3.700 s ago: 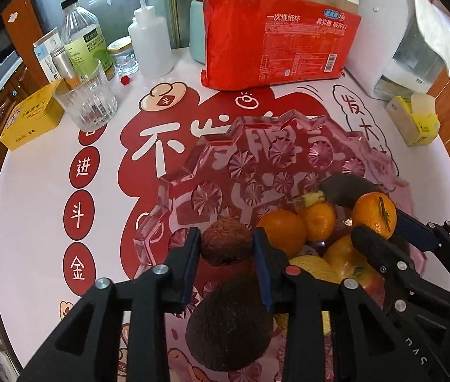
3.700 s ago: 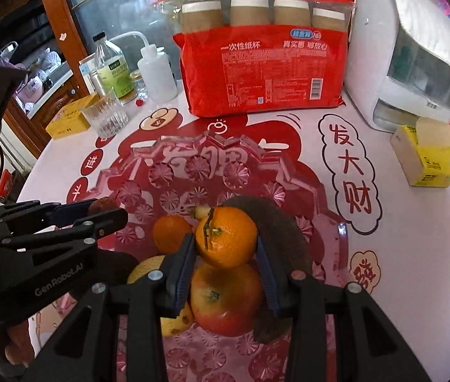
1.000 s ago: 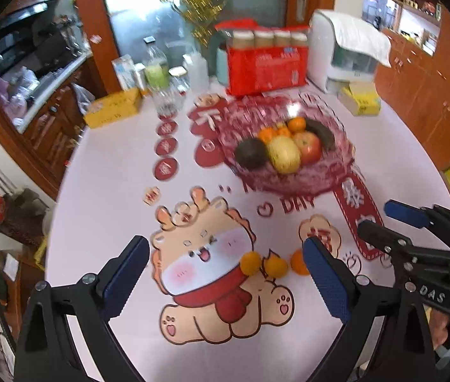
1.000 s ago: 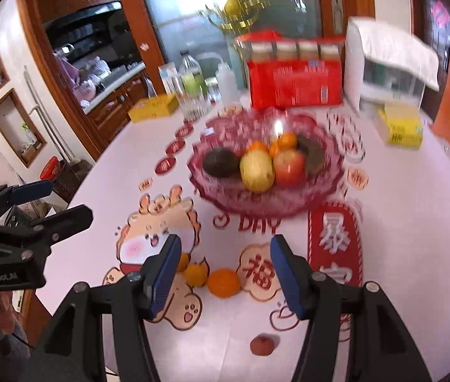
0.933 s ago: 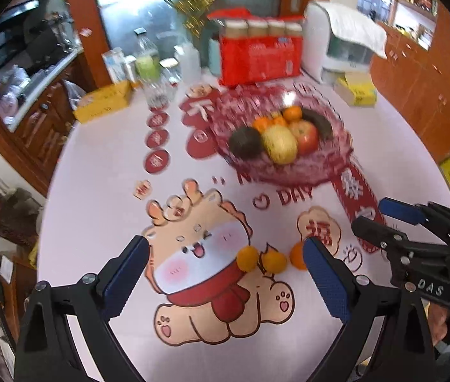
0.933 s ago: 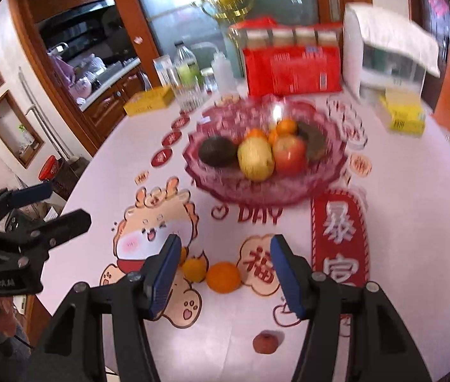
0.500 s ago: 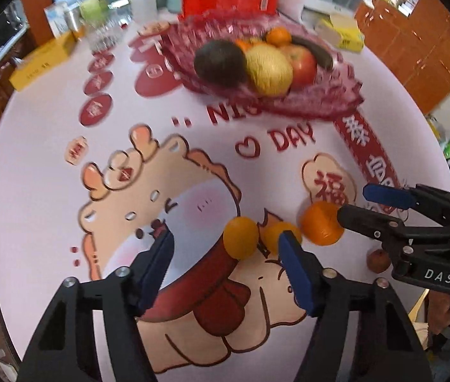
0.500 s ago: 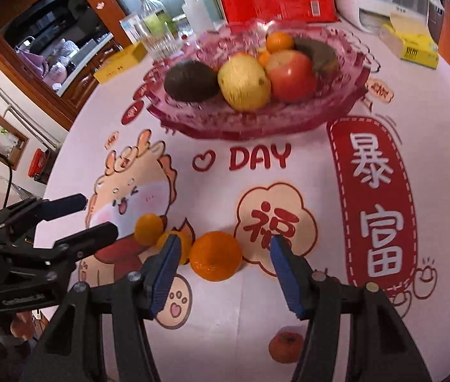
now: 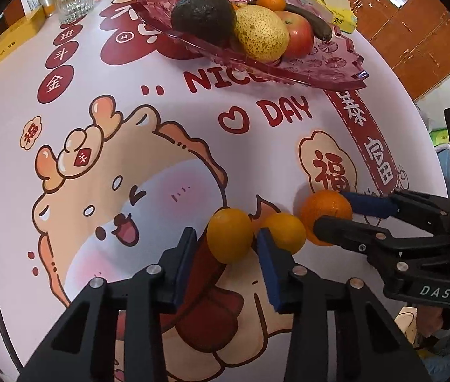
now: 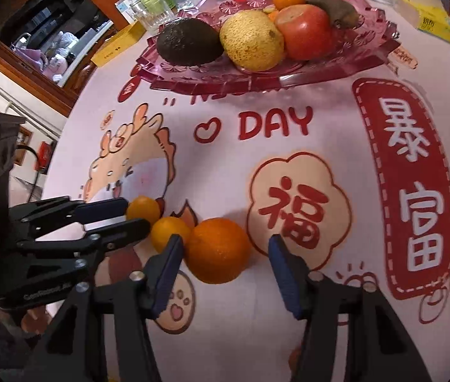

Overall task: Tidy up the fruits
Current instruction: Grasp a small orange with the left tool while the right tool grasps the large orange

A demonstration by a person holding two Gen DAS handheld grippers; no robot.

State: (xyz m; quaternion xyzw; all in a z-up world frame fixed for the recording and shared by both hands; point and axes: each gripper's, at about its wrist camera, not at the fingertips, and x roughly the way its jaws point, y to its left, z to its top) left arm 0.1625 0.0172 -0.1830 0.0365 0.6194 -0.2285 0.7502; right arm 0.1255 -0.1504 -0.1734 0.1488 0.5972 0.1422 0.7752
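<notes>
Three citrus fruits sit in a row on the printed tablecloth [image 9: 167, 146] in the left wrist view. The left gripper [image 9: 226, 248] is spread around the leftmost small orange [image 9: 229, 235], its blue pads either side, contact unclear. A second small orange [image 9: 284, 232] lies just beside it. Behind, the pink glass dish [image 9: 329, 73] holds an avocado [image 9: 204, 16], a pear [image 9: 261, 36] and an apple [image 9: 298, 35].

From the right wrist view, the right gripper [image 10: 225, 264] stands wide apart around the large orange [image 10: 218, 250], not gripping it.
</notes>
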